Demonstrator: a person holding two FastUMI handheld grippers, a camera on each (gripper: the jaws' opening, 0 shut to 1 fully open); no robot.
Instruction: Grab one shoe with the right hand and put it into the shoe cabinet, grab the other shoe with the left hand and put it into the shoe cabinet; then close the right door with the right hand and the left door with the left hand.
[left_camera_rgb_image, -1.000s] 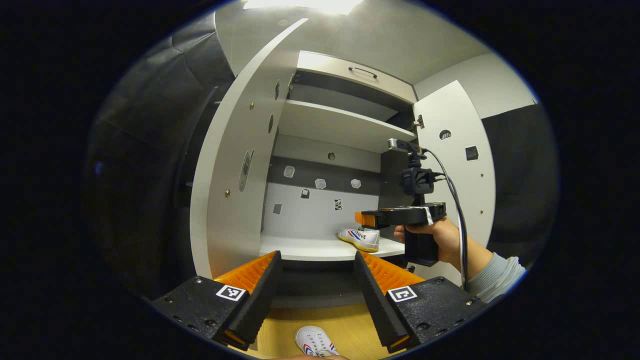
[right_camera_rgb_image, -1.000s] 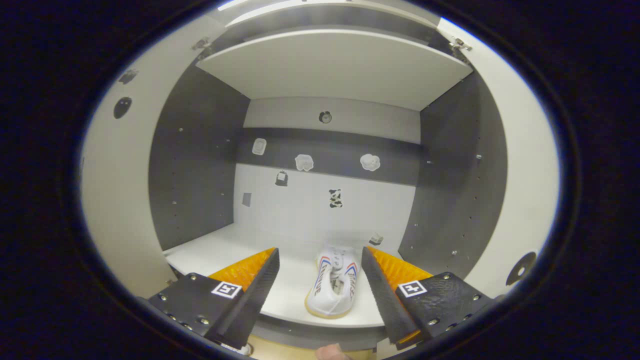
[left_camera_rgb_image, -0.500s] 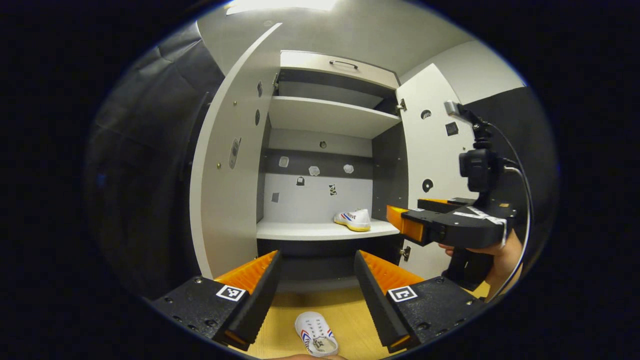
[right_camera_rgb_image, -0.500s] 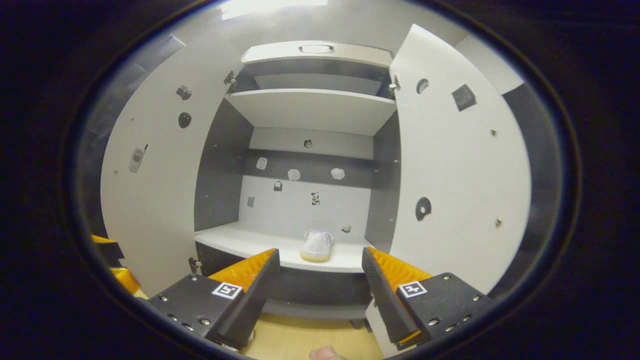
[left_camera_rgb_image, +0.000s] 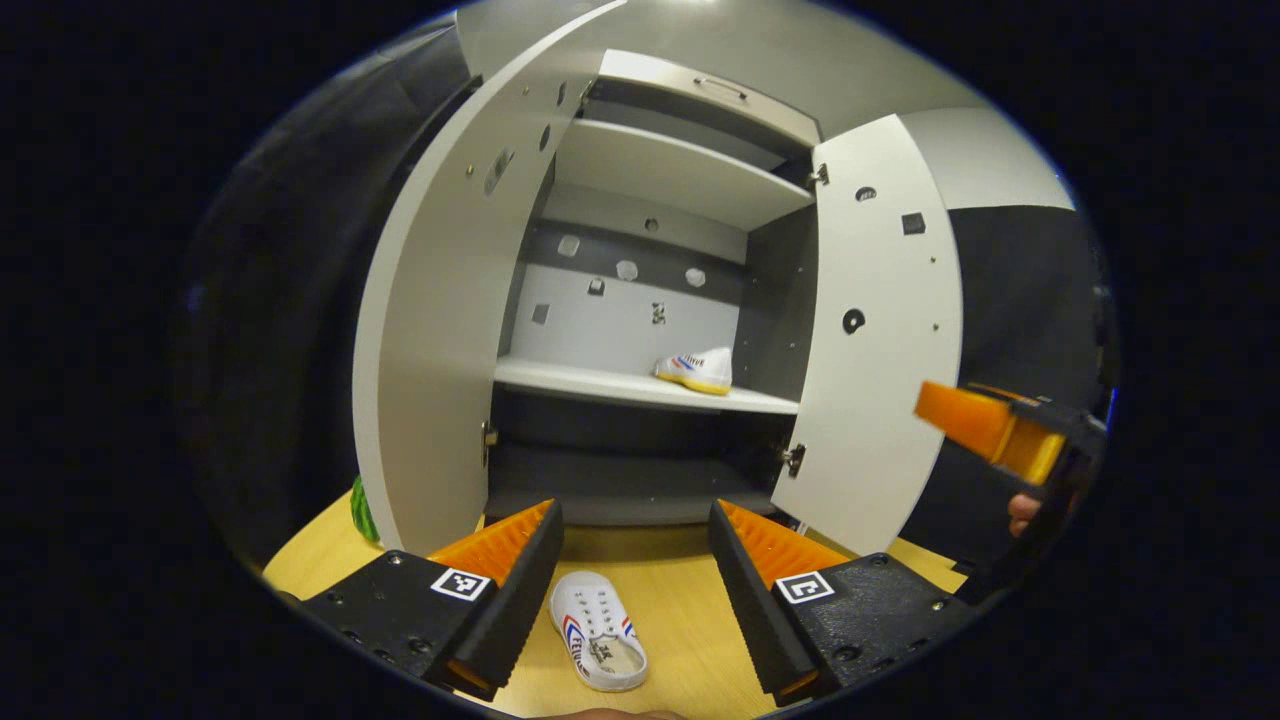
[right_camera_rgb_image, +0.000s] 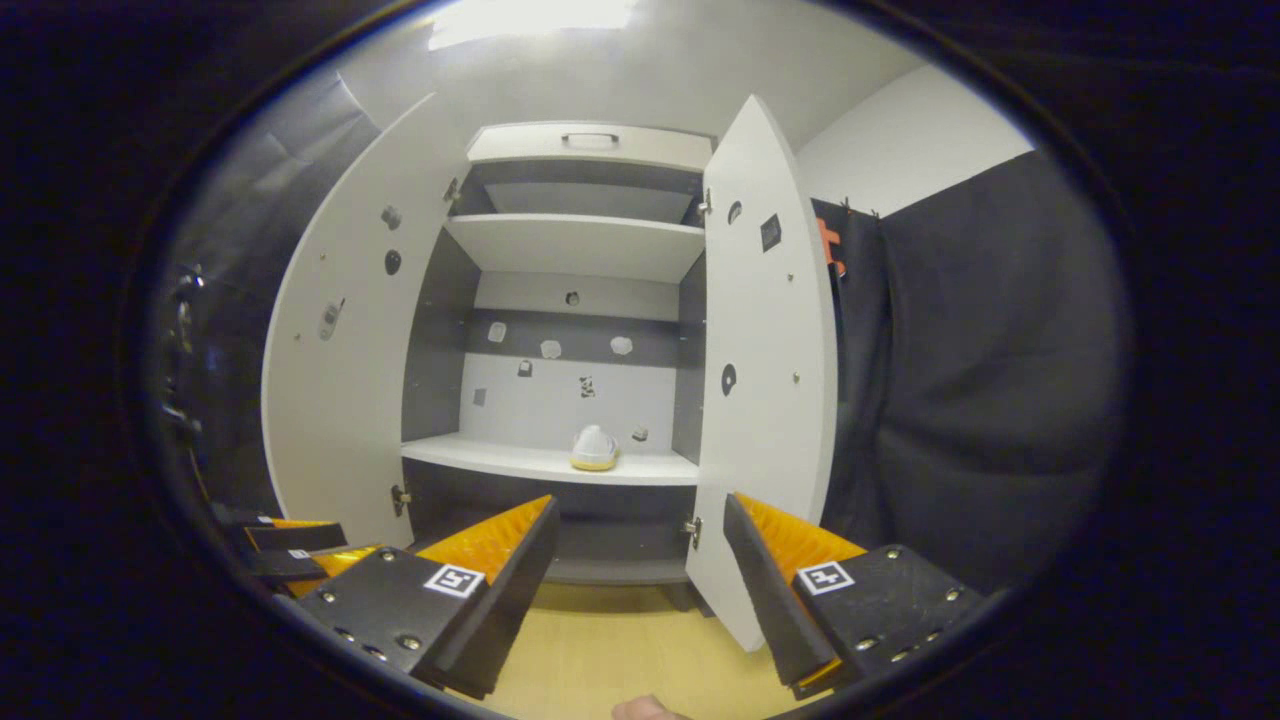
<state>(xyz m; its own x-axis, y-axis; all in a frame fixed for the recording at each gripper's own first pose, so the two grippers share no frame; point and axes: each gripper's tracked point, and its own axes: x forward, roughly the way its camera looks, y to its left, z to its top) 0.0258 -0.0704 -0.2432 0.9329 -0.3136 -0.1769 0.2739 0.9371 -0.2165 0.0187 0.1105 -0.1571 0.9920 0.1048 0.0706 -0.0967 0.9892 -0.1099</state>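
One white shoe (left_camera_rgb_image: 696, 369) (right_camera_rgb_image: 594, 448) rests on the right part of the cabinet's shelf (left_camera_rgb_image: 580, 380) (right_camera_rgb_image: 500, 460). The other white shoe (left_camera_rgb_image: 598, 644) lies on the wooden floor, just below and between the fingers of my left gripper (left_camera_rgb_image: 633, 545), which stands open and empty. My right gripper (right_camera_rgb_image: 638, 540) is also open and empty, well back from the cabinet; in the left gripper view it shows at the far right (left_camera_rgb_image: 985, 425). Both cabinet doors stand open: the left door (left_camera_rgb_image: 440, 300) (right_camera_rgb_image: 340, 340) and the right door (left_camera_rgb_image: 875, 330) (right_camera_rgb_image: 765, 370).
The cabinet has an upper shelf (left_camera_rgb_image: 670, 170) (right_camera_rgb_image: 580, 240) and a drawer with a handle (right_camera_rgb_image: 590, 140) on top. Something green (left_camera_rgb_image: 360, 508) sits on the floor behind the left door. Black cloth (right_camera_rgb_image: 960, 380) hangs right of the cabinet. Wooden floor (right_camera_rgb_image: 610, 650) lies in front.
My right gripper has pulled back out of the cabinet, leaving the shoe on the shelf. My left gripper has tilted down, bringing the floor shoe further into view.
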